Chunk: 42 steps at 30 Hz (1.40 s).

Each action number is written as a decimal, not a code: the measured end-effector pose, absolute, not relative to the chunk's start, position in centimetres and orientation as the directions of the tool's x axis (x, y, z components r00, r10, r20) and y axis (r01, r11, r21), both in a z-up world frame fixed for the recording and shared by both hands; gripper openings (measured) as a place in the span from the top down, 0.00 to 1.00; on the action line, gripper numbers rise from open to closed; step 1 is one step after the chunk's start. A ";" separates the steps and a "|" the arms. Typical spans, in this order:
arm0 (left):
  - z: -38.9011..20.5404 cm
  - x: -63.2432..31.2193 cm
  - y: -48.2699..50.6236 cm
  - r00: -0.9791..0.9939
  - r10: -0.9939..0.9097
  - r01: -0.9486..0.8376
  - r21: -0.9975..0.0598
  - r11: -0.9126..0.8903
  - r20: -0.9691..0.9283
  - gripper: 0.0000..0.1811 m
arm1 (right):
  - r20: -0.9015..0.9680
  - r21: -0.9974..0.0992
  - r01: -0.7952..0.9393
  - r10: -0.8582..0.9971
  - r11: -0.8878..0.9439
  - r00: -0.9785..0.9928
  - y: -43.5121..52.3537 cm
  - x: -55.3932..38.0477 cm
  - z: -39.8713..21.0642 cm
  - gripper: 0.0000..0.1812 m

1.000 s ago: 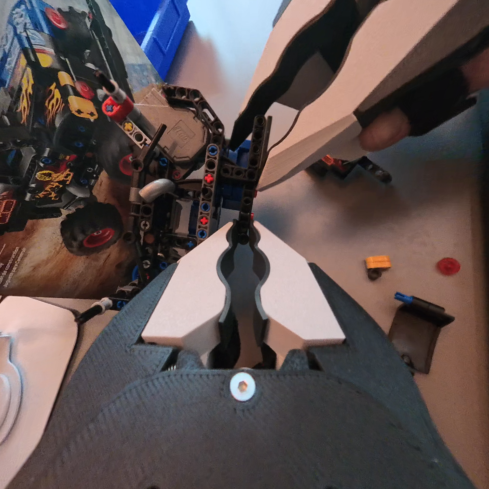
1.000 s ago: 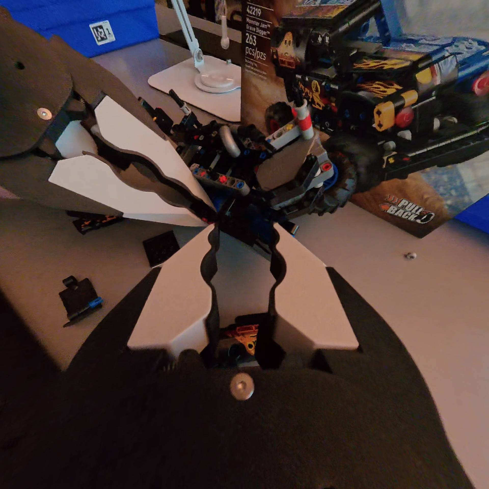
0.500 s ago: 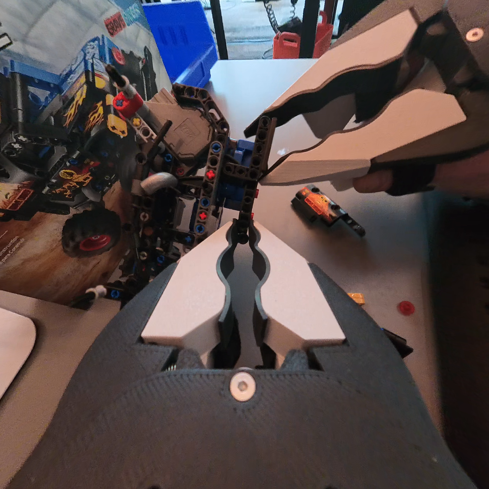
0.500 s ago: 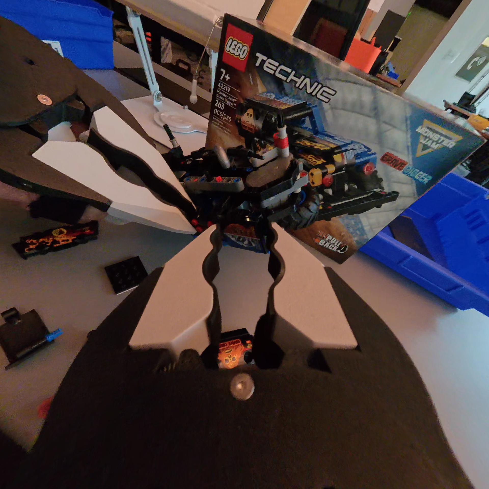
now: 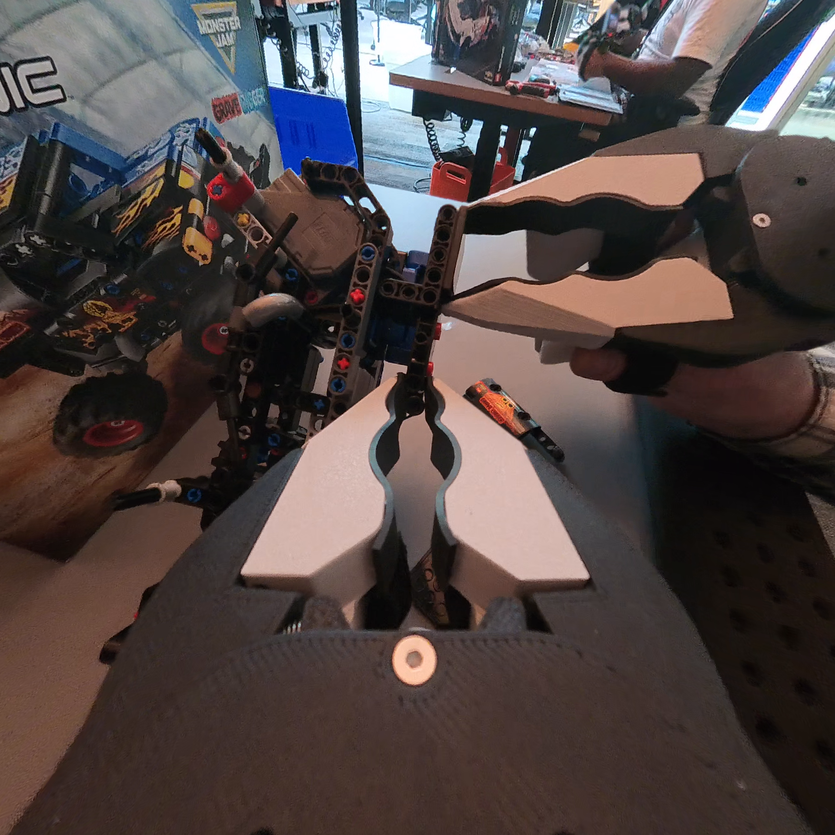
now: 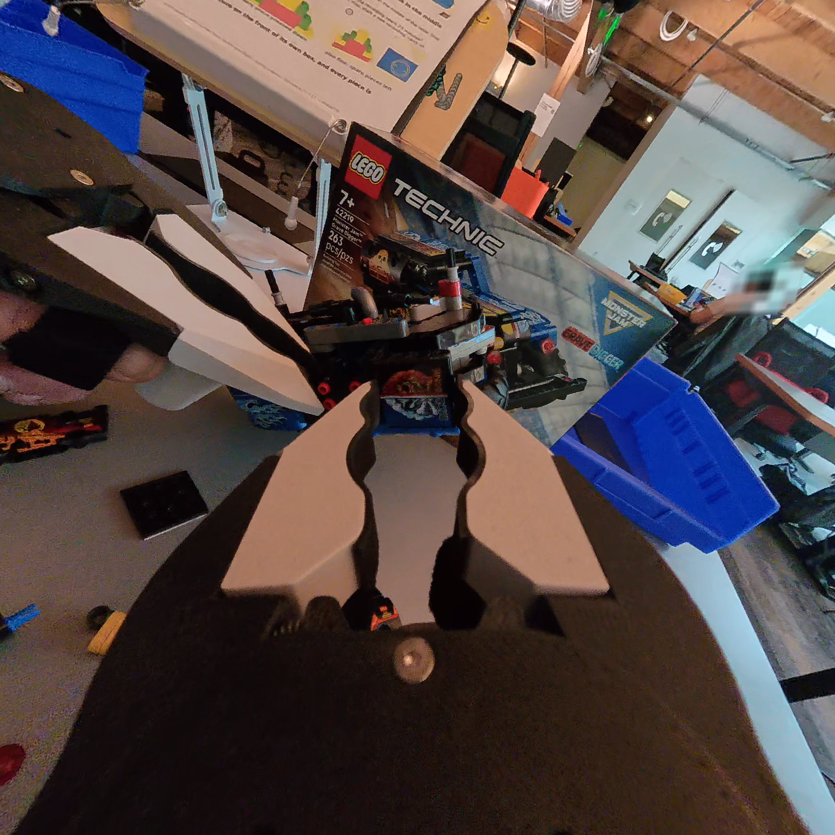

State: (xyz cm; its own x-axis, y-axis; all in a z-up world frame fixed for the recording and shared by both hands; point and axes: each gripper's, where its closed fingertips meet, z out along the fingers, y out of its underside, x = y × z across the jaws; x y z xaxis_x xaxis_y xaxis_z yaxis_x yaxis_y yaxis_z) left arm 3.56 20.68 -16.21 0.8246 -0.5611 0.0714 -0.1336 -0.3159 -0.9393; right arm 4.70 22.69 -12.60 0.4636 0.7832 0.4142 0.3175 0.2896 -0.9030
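The half-built brick truck chassis (image 5: 316, 325) stands on the grey tabletop (image 5: 565, 452), just in front of the upright toy box (image 5: 113, 135) printed with a truck picture. The left gripper (image 5: 413, 388) has its jaws nearly closed, pinching the lower end of a black holed beam (image 5: 427, 316) on the near side of the chassis. The right gripper (image 5: 456, 257) reaches in from the side away from the box; its jaws are parted, with both tips touching the same beam higher up, so it brackets the beam's edge rather than clamping it. In the right wrist view those jaws (image 6: 413, 393) gape either side of the chassis's decorated blue end (image 6: 413, 397).

Near the chassis, away from the box, a black panel with orange flame print (image 5: 506, 411) lies flat. A black square plate (image 6: 162, 504) and a small yellow piece (image 6: 106, 632) lie farther out. A blue bin (image 6: 677, 474) sits beside the box's end, and a white lamp base (image 6: 257, 250) stands behind the chassis.
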 end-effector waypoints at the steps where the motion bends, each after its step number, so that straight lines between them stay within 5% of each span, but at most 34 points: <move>1: -16.2 3.6 20.7 0.825 -0.560 -0.124 -0.941 -0.316 0.079 0.97 | 0.430 -0.896 0.325 0.773 0.302 0.467 22.7 4.7 -12.5 0.83; 15: -14.6 4.2 21.1 0.798 -0.573 0.008 -0.953 -0.303 0.189 0.97 | 0.722 -0.692 0.475 0.521 0.543 0.455 22.0 4.3 -10.0 0.84; 20: -14.1 3.2 21.1 0.801 -0.560 0.042 -0.953 -0.299 0.211 0.97 | 0.689 -0.723 0.408 0.628 0.558 0.362 19.9 3.7 -10.7 0.84; 27: -13.8 1.9 21.0 0.793 -0.564 0.063 -0.952 -0.300 0.230 0.97 | 0.353 -0.807 0.539 0.929 0.241 0.113 19.1 4.2 -19.7 0.74; 31: -13.8 1.7 20.5 0.789 -0.570 0.059 -0.951 -0.302 0.230 0.97 | 0.270 -0.892 0.408 0.953 0.195 0.135 19.1 3.9 -16.5 0.71; 40: -14.5 2.2 18.6 0.725 -0.666 -0.067 -0.945 -0.319 0.174 0.97 | 0.379 -0.894 0.301 0.918 0.332 0.116 21.8 3.0 -12.7 0.70; 42: -14.5 1.6 18.1 0.716 -0.679 -0.087 -0.944 -0.317 0.162 0.97 | 0.403 -0.881 0.296 0.913 0.368 0.068 21.7 3.1 -12.8 0.78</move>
